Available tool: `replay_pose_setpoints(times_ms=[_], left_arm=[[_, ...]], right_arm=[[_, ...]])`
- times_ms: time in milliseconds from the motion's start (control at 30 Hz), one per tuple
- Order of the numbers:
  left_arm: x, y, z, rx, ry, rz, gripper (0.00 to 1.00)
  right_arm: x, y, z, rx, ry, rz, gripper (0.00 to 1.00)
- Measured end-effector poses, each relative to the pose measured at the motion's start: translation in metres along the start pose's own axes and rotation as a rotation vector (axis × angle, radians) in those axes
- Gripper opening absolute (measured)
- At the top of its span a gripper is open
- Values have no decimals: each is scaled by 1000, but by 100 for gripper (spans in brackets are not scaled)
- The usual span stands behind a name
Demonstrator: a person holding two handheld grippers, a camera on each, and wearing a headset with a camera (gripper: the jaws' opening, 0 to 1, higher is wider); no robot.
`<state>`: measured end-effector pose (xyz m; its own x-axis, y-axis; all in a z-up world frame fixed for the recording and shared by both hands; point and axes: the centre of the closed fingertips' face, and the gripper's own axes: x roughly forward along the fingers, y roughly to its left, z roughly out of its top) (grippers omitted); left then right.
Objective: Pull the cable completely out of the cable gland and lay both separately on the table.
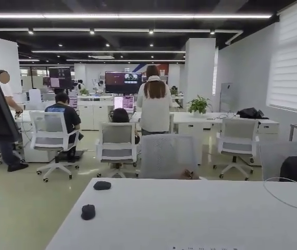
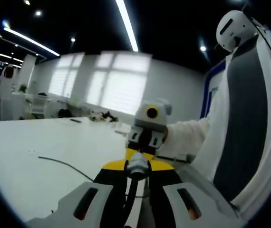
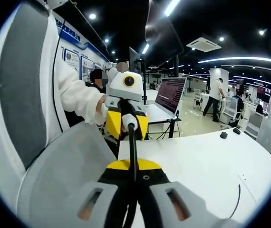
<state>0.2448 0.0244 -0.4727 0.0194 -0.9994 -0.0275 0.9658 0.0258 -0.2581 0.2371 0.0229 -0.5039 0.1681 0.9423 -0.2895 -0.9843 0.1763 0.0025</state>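
Left gripper view, lower centre: your left gripper's [image 2: 136, 179] jaws pinch the rounded grey cable gland [image 2: 137, 166]. Your right gripper's [image 3: 133, 172] jaws clamp the thin black cable [image 3: 132, 142] above the smooth white worktop [image 3: 207, 164].

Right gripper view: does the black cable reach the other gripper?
Yes, the cable runs from the right gripper up to the left gripper.

Open-plan office: rows of desks [image 1: 99, 112], swivel chairs [image 1: 116, 143], monitors [image 1: 123, 82], ceiling strip lights [image 1: 127, 16], window blinds [image 1: 293, 62].
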Motion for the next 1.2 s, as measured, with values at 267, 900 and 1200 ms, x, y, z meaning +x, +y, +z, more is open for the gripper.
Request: replay_pose_setpoints(times_ms=[267,900,1200], left_arm=[[2,-6,-6,-1,23,-15,17],[-26,-4,-6,11,-9,48,17],[-26,-7,5,40,-24,51,17]], right_arm=[[-3,8,-3,-2,11,17,0],[-43,8,-31,19,71,-106,0],[-56,-5,-22,-8,70,-172,0]])
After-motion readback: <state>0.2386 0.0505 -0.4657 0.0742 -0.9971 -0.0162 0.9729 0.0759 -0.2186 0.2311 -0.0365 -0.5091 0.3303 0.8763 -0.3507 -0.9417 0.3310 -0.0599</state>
